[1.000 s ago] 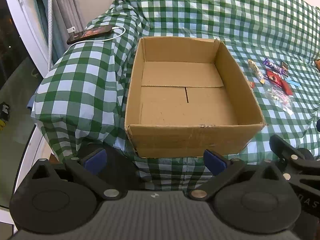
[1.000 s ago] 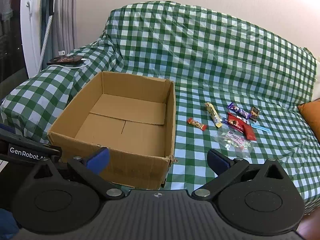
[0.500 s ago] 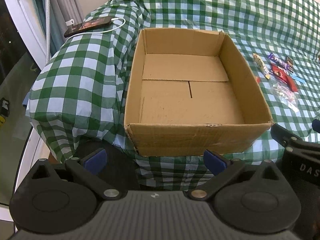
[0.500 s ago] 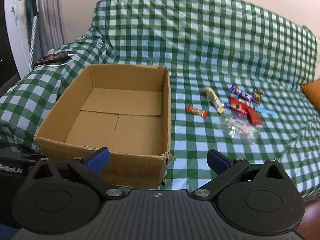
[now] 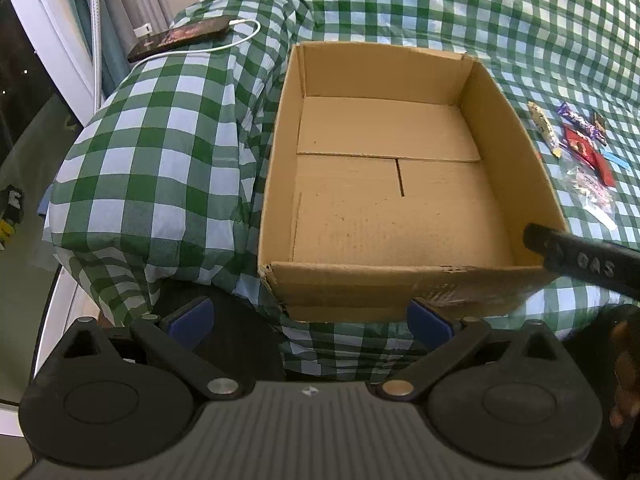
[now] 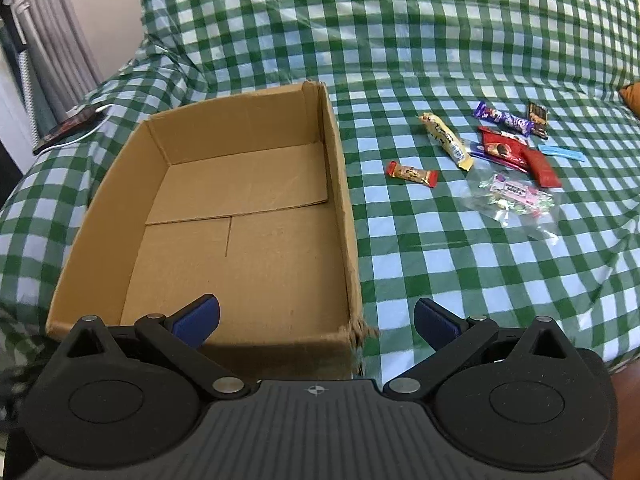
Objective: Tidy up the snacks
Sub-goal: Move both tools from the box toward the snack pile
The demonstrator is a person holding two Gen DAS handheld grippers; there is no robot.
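Both my tools spread apart, gripping nothing: left tool [image 5: 310, 316] hangs off the near wall of the cardboard box [image 5: 404, 288], right tool [image 6: 316, 320] sits over its near right corner. Box bare inside, on the green checked sofa cover [image 6: 440, 272]. Snacks [image 6: 496, 148] lie in a loose cluster right of the box; about 7, some overlap. Phone [image 5: 180, 36] on the armrest, cabled.
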